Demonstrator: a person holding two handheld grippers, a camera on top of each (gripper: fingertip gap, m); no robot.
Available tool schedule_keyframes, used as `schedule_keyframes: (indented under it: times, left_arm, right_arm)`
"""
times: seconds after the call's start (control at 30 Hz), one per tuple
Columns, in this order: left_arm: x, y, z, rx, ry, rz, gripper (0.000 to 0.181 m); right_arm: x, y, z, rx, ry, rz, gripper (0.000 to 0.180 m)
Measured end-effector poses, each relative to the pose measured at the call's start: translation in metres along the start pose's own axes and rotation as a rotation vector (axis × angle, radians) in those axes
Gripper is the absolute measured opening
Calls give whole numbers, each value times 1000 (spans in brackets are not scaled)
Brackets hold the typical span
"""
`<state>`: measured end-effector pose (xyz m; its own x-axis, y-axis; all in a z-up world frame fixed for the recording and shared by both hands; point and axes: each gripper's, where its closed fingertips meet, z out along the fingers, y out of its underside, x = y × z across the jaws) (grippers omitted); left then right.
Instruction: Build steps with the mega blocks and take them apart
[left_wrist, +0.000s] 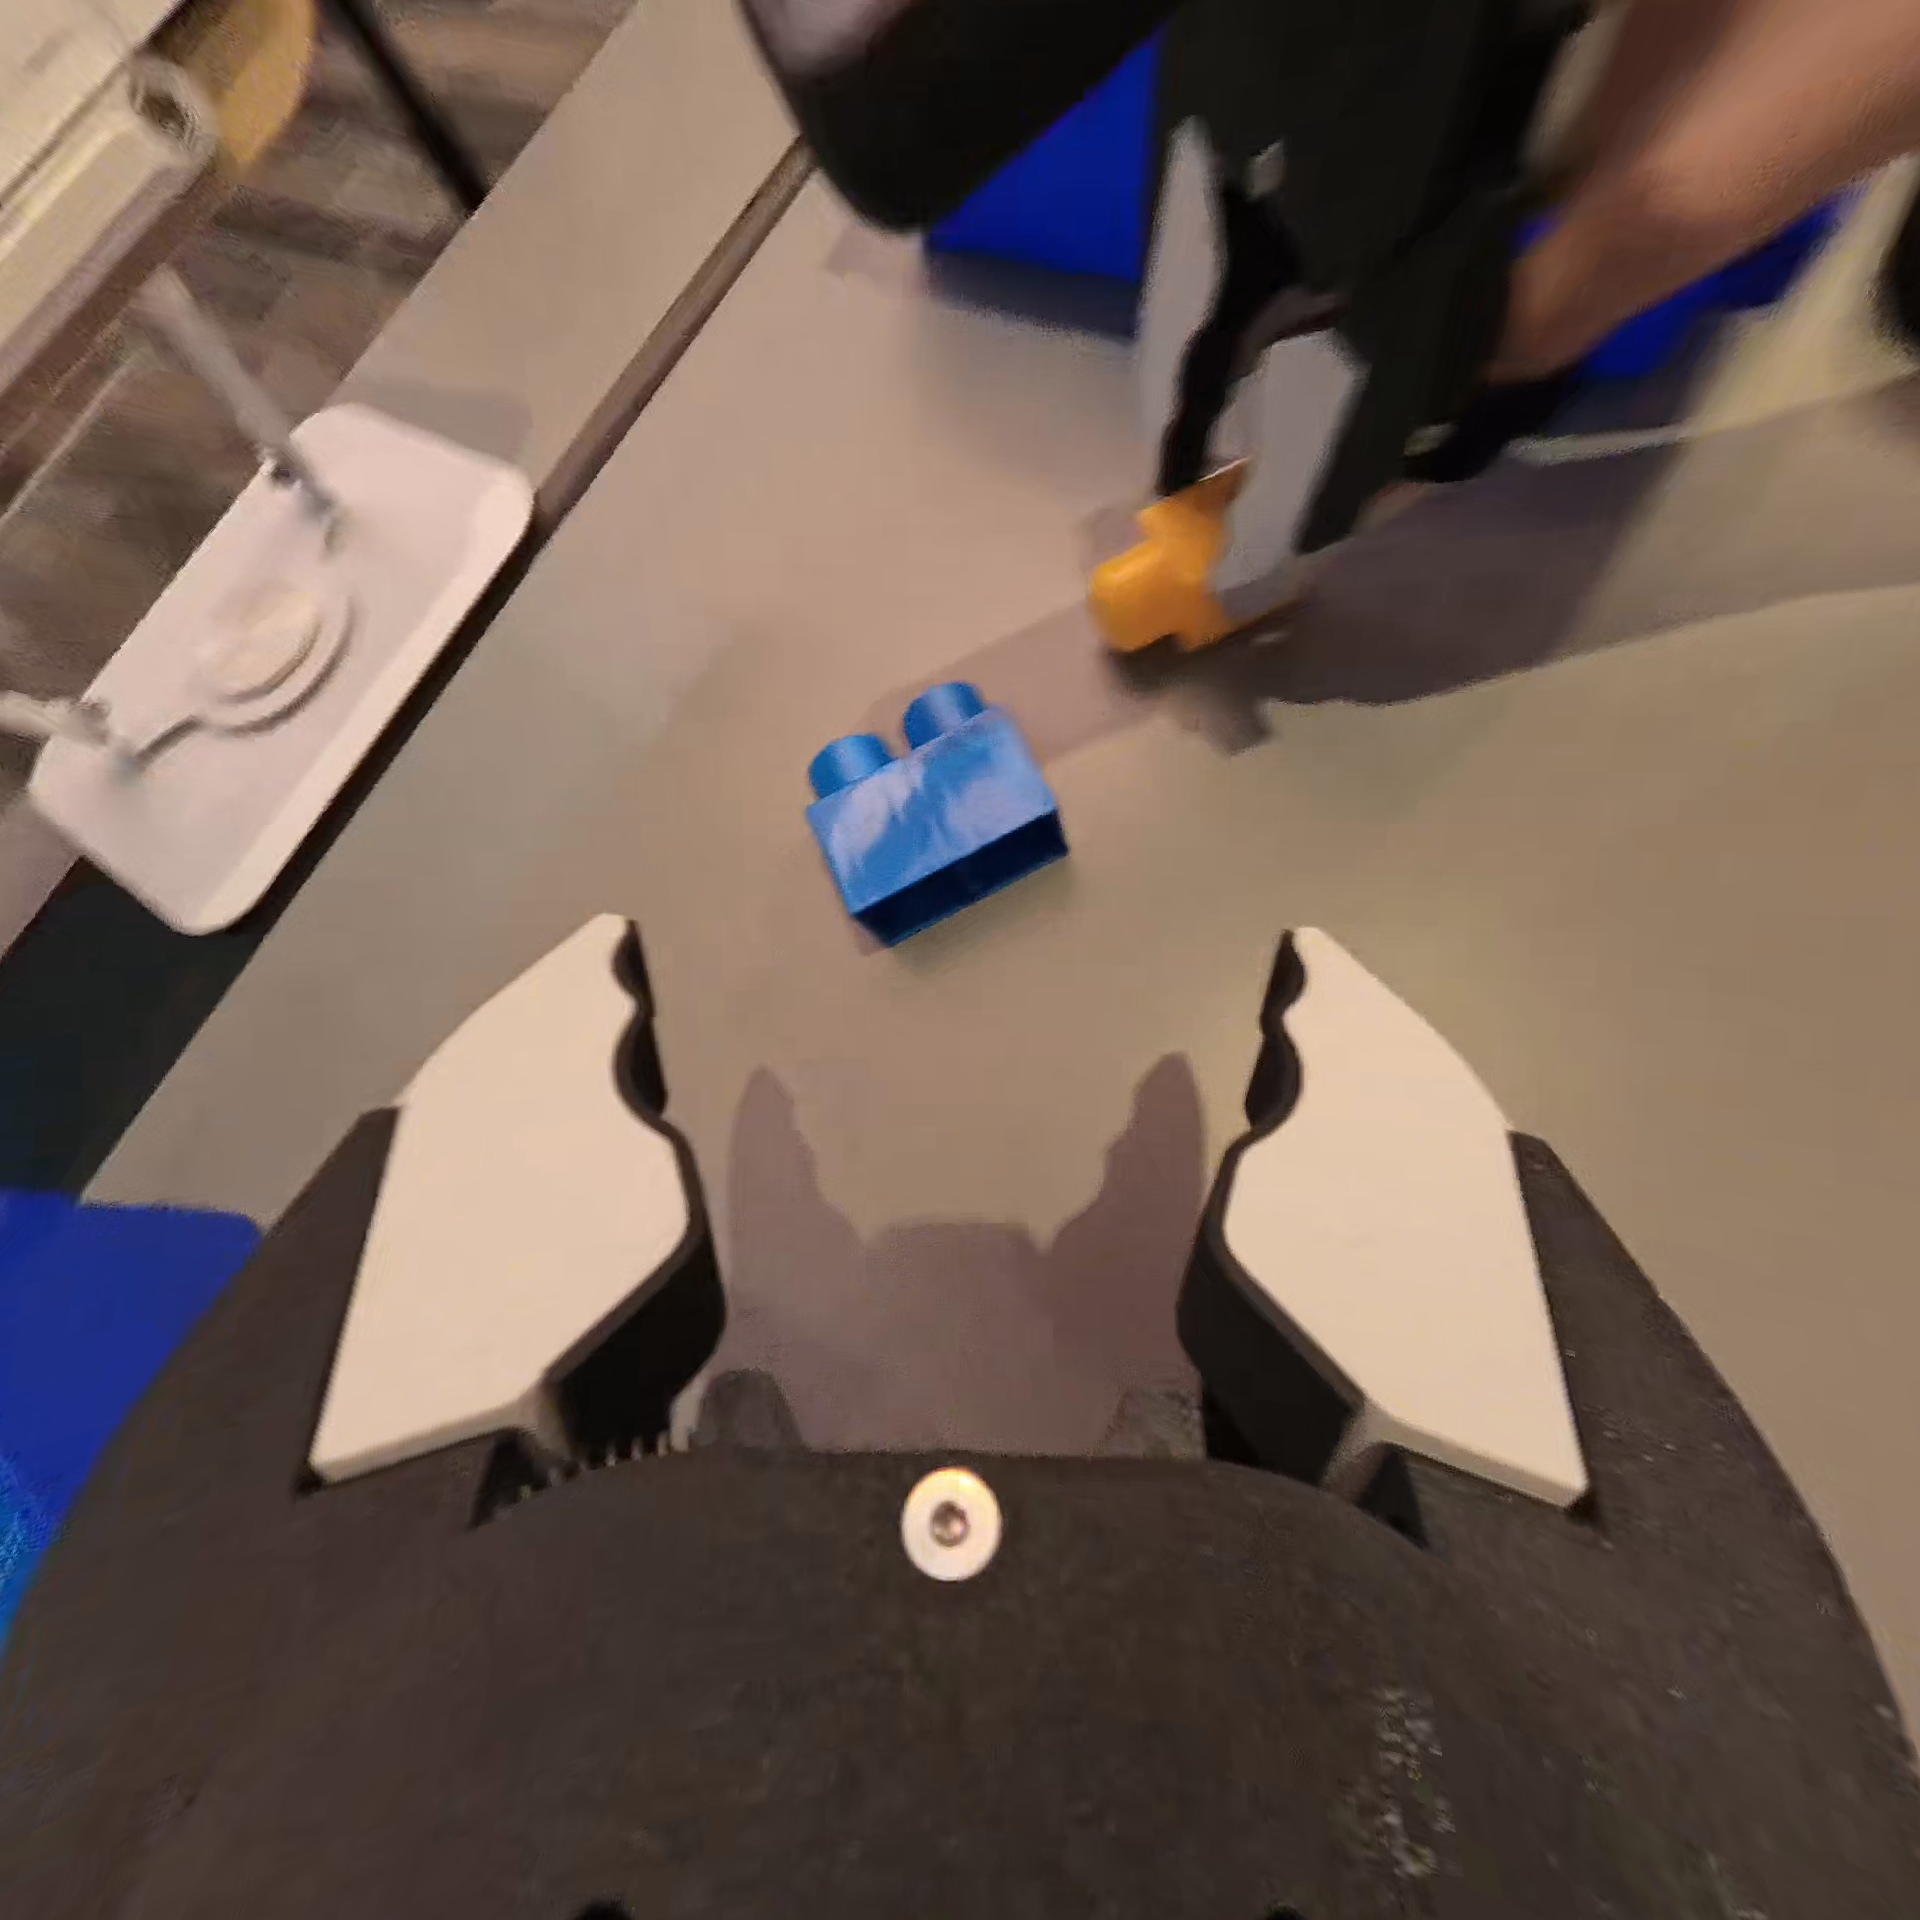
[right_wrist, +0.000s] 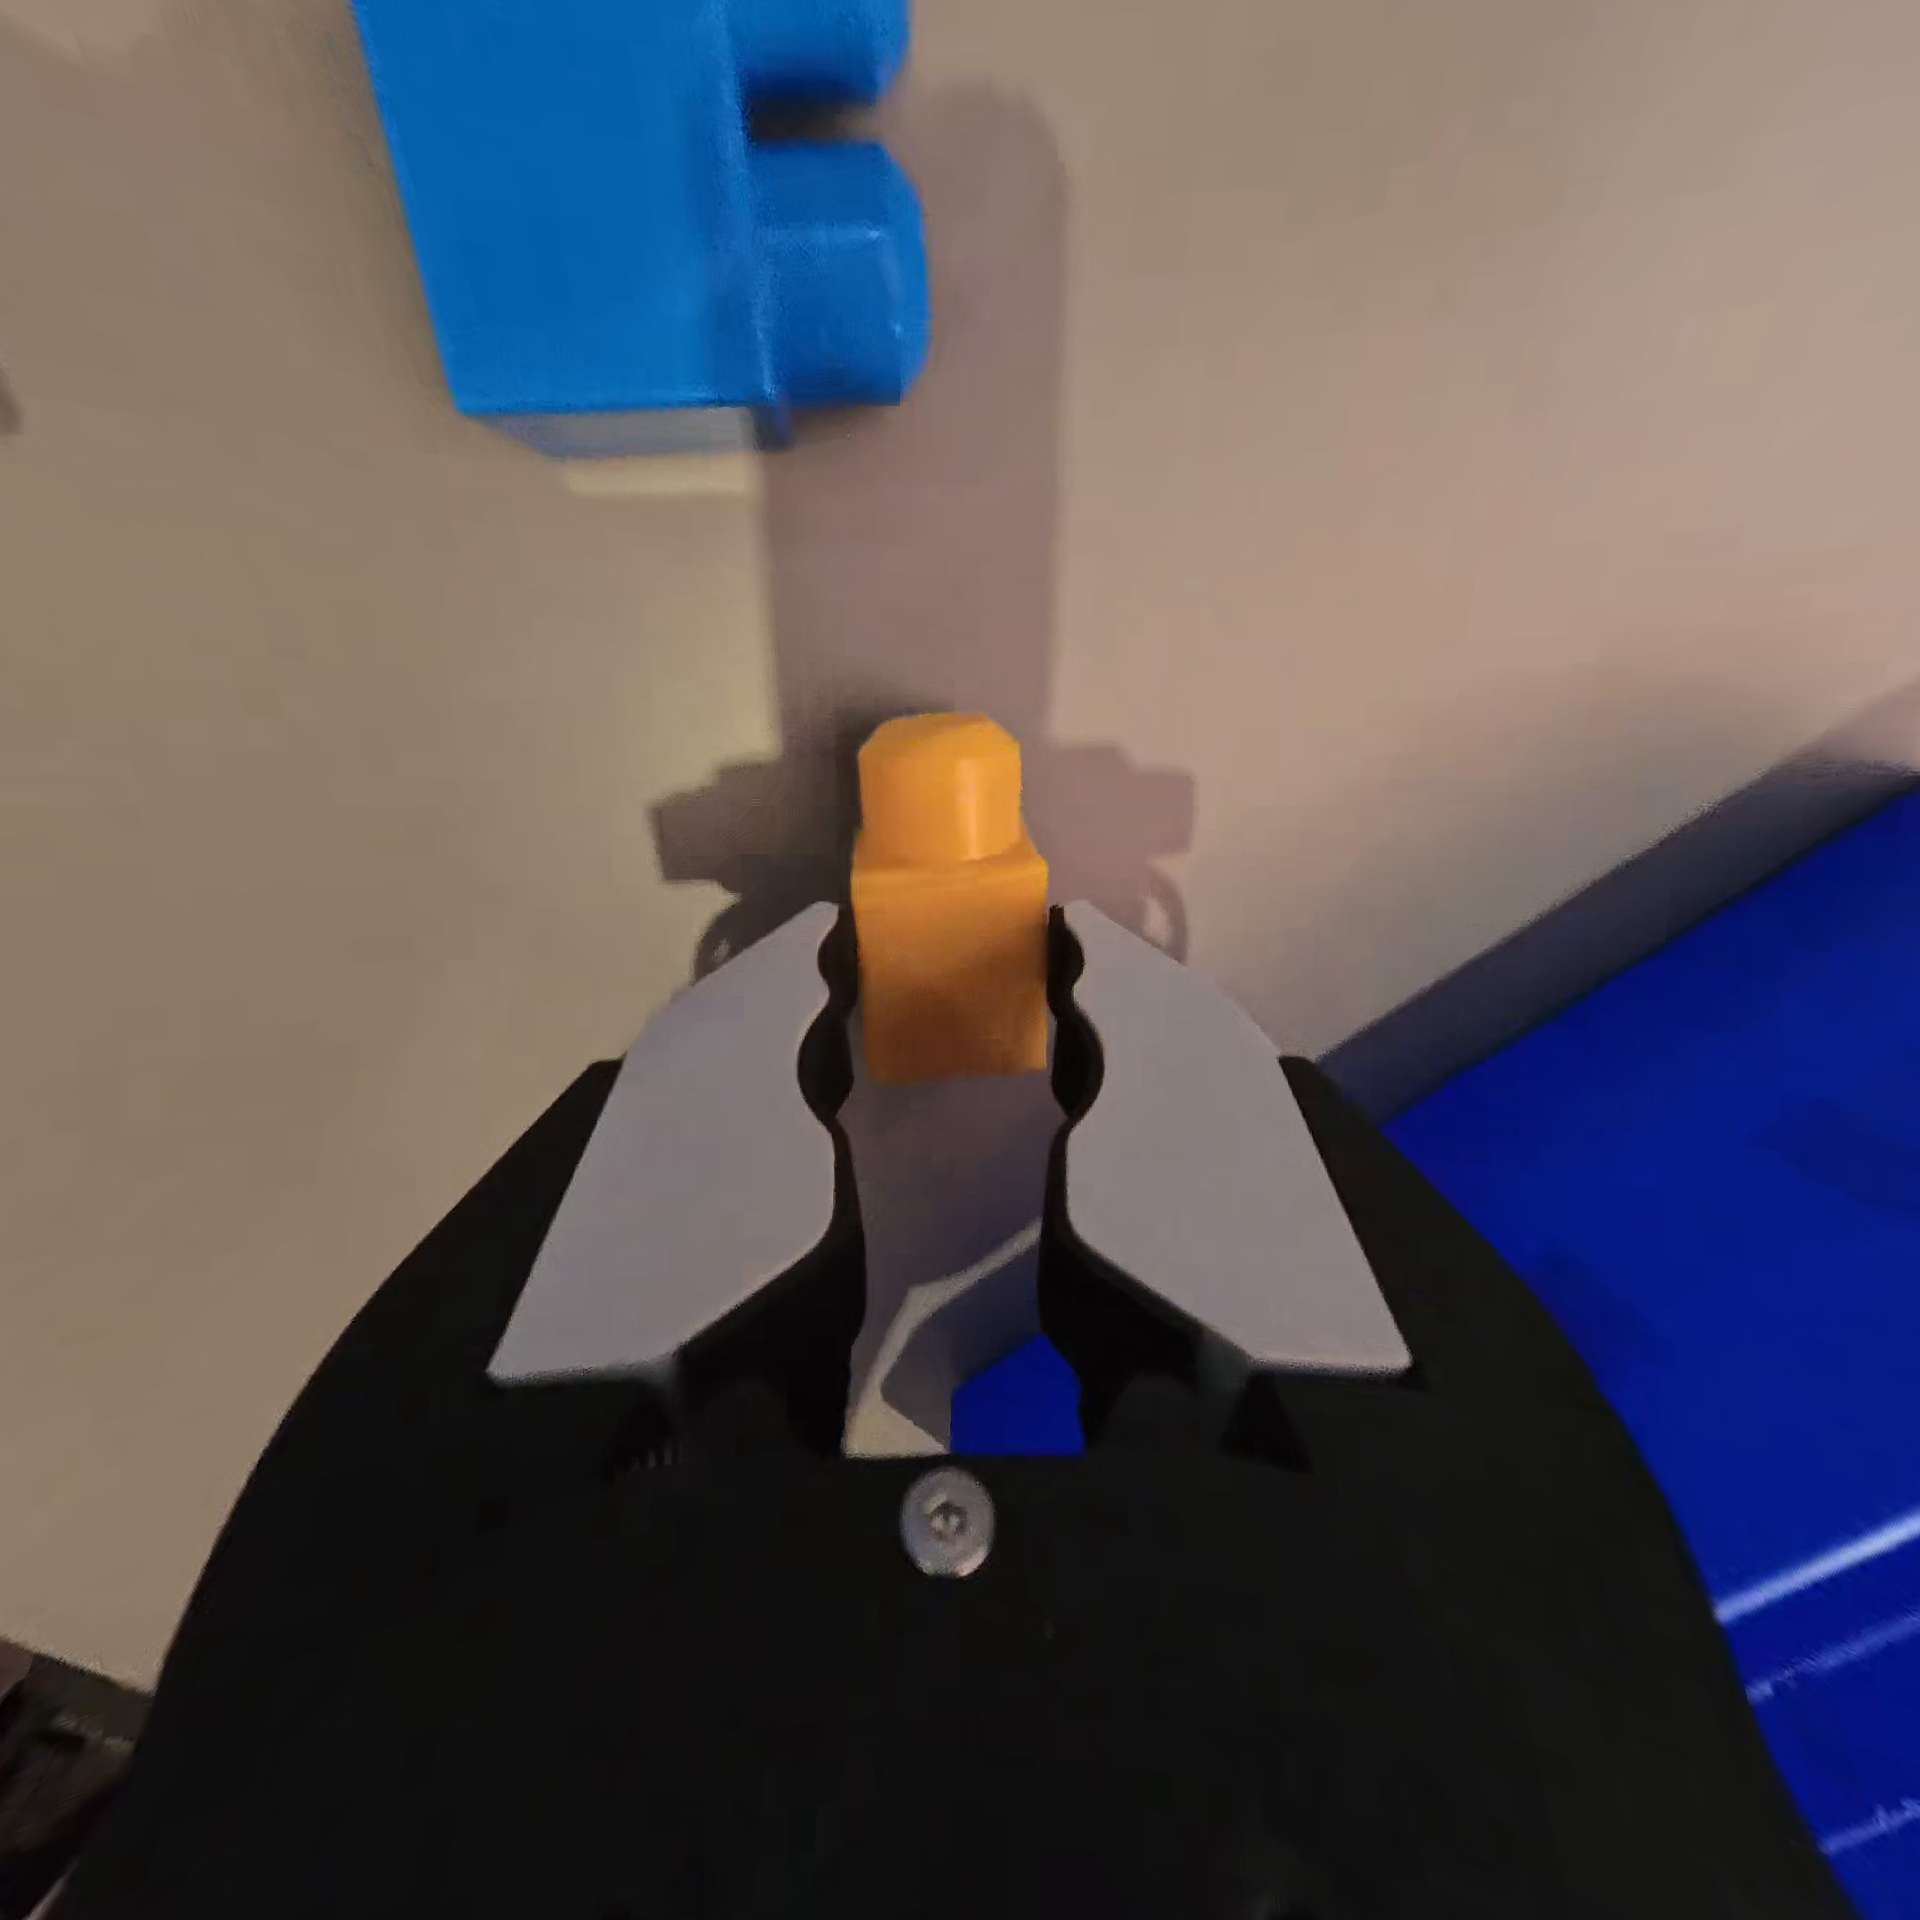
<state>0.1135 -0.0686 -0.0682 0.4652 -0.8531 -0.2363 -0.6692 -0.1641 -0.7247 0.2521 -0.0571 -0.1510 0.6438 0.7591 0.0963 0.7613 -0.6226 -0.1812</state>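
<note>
A blue two-stud block (left_wrist: 935, 821) lies on its side on the grey table, just ahead of my left gripper (left_wrist: 961, 945), which is open and empty. The block also shows at the top of the right wrist view (right_wrist: 623, 229). My right gripper (right_wrist: 948, 920) is shut on a small orange one-stud block (right_wrist: 945, 914), stud pointing away from me. In the left wrist view the right gripper (left_wrist: 1231, 540) holds the orange block (left_wrist: 1158, 577) low at the table, to the right of and beyond the blue block.
A dark blue bin (right_wrist: 1621, 1247) sits to the right of the right gripper and shows behind it in the left wrist view (left_wrist: 1049, 208). A white stand base (left_wrist: 291, 665) sits on an adjoining surface left of the table edge (left_wrist: 665, 322). A person's hand (left_wrist: 1704, 187) holds the right gripper.
</note>
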Motion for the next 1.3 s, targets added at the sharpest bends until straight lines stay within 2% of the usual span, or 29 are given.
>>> schedule_keyframes:
  times: [0.07,0.23,0.47,0.67,0.77,0.83,1.07,1.2,1.3]
  left_arm:
    - [-1,4,17,-43,-50,-41,124]
    - [-14,2,50,-78,-133,-214,112]
    - [-6,18,88,-265,-70,-366,107]
    - [-4,25,101,-337,-71,-368,93]
    - [1,32,109,-390,-53,-379,95]
    - [2,30,110,-380,-30,-400,80]
    - [4,33,105,-452,34,-391,79]
    - [8,22,96,-366,149,-485,78]
    - [12,6,82,-242,255,-558,78]
  right_arm:
    - [-1,-1,-1,8,-10,16,36]
    - [12,-5,-26,106,-47,68,45]
    - [51,13,-89,282,-17,180,48]
    - [58,23,-104,307,-17,195,49]
    - [59,26,-104,293,-17,189,49]
    - [59,26,-104,289,-16,186,49]
    - [57,24,-107,307,-21,172,49]
    - [54,16,-107,342,-45,164,48]
    - [37,-6,-110,436,-146,140,48]
